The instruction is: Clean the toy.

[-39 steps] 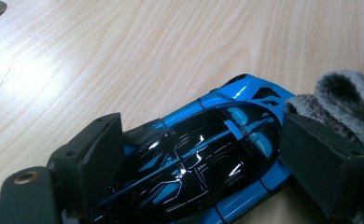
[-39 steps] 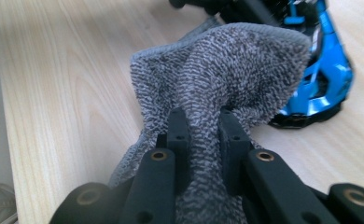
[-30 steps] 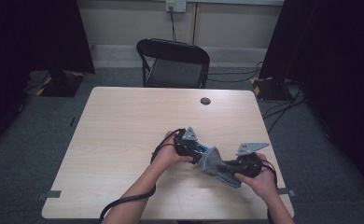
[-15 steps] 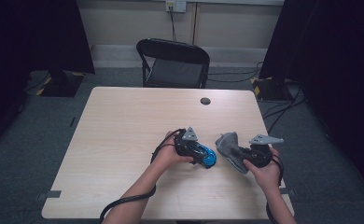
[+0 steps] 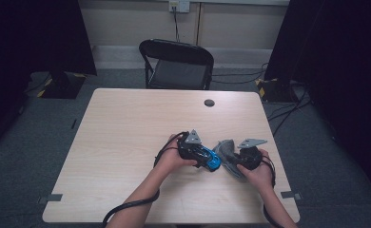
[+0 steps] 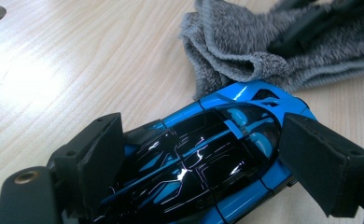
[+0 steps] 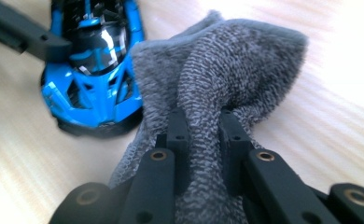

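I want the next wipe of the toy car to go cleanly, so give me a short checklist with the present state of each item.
1. Left hand-held gripper clamps the glossy blue and black toy car: ok.
2. Right hand-held gripper pinches the grey terry cloth: ok.
3. Cloth close to the car's end: ok.
4. Cloth touching the car: cannot tell.
5. Car resting on the light wooden table: ok.

1. My light wooden table (image 5: 126, 142), with a small dark round disc (image 5: 209, 102) near its far edge.
2. Beyond it I see a black folding chair (image 5: 176, 61).
3. Grey carpet floor (image 5: 26, 142); a wall outlet (image 5: 179, 5) behind.
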Available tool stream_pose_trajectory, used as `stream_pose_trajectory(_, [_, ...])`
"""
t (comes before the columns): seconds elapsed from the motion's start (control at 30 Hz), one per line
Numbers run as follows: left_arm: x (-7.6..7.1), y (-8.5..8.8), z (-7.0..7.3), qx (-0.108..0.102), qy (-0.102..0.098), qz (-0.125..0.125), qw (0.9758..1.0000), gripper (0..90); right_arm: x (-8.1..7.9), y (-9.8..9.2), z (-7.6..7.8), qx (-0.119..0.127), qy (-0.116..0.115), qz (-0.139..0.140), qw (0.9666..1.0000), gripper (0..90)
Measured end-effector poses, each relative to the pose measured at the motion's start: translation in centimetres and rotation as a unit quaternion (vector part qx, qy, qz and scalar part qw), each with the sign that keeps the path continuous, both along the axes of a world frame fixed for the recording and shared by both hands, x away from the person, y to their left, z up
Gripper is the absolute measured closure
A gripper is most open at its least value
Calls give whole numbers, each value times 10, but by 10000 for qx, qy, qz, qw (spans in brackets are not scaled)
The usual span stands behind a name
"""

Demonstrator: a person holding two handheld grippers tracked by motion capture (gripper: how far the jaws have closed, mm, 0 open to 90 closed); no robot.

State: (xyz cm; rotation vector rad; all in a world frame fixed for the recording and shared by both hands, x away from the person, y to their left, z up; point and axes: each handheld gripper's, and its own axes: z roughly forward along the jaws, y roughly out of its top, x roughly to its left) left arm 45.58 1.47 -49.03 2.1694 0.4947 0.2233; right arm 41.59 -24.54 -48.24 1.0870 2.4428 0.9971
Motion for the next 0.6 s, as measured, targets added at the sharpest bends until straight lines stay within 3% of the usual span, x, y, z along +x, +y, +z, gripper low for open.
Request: stream_pose_trajectory(0.6, [1, -1, 2, 125, 16, -14, 9999, 142, -15, -10, 2, 264, 378, 449, 9979, 784])
